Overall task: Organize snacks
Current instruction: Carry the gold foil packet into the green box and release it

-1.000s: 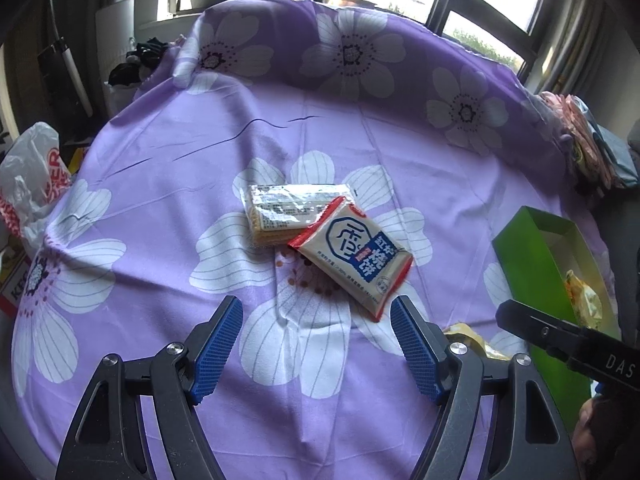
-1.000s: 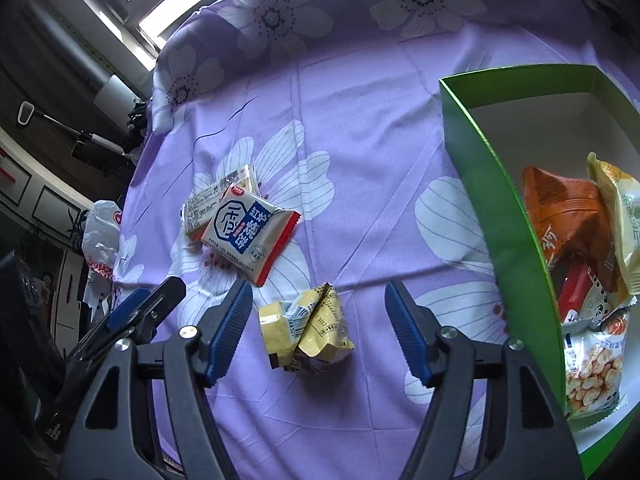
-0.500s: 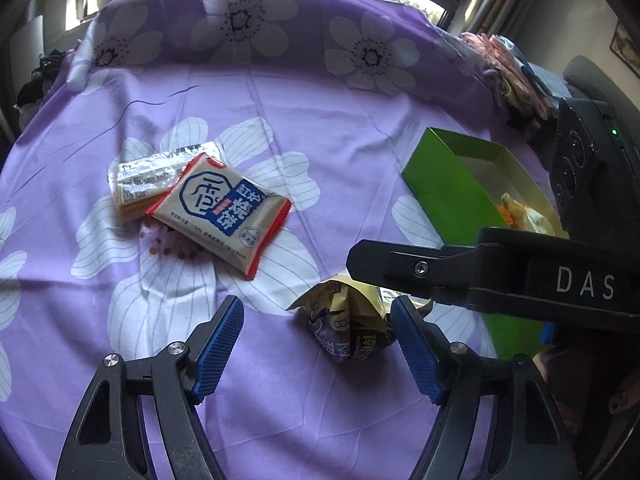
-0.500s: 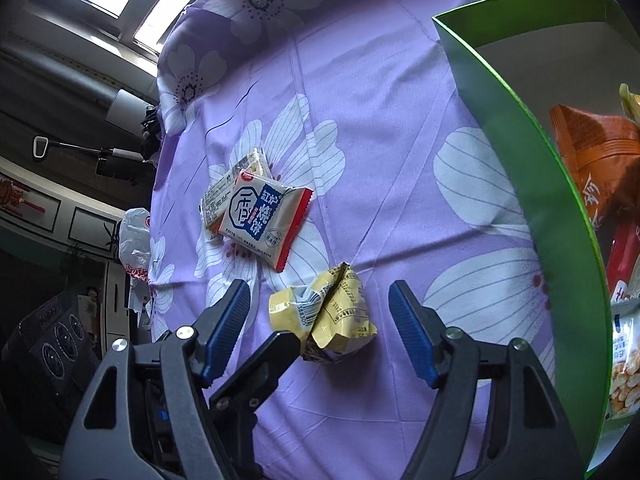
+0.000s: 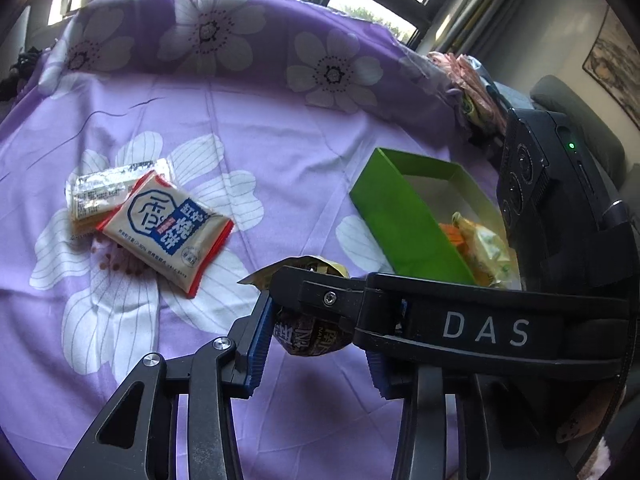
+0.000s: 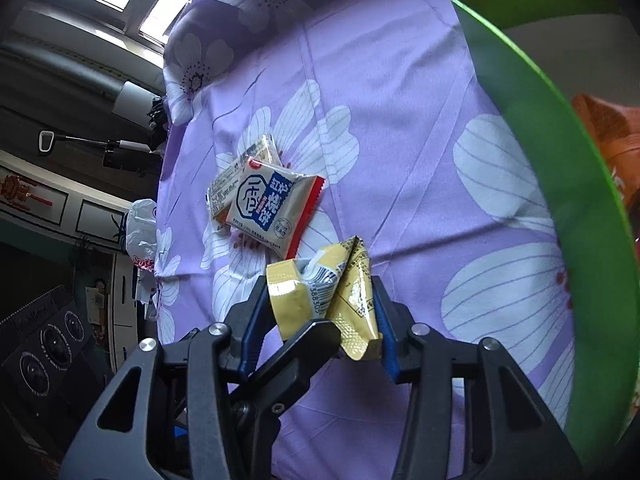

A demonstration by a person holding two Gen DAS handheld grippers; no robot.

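Note:
A crumpled yellow snack packet [image 6: 324, 292] sits between the blue pads of my right gripper [image 6: 320, 320], which is shut on it. In the left wrist view the same packet [image 5: 312, 332] lies between my left gripper's fingers [image 5: 316, 344], with the right gripper's black arm [image 5: 440, 320] crossing in front; the left jaws have narrowed around the packet, and contact is unclear. A white, blue and red biscuit packet [image 5: 168, 236] lies on a clear wrapped packet [image 5: 108, 188] to the left. The green box [image 5: 404, 224] holds several snacks at right.
The purple floral cloth [image 5: 248, 128] covers the round table. The green box wall [image 6: 560, 184] stands close on the right in the right wrist view. A white plastic bag [image 6: 140, 232] and dark equipment [image 6: 44, 344] sit off the table's left edge. Windows lie beyond.
Both grippers have moved in on the yellow packet. The right gripper has closed on it. The left gripper's jaws have narrowed around the same packet.

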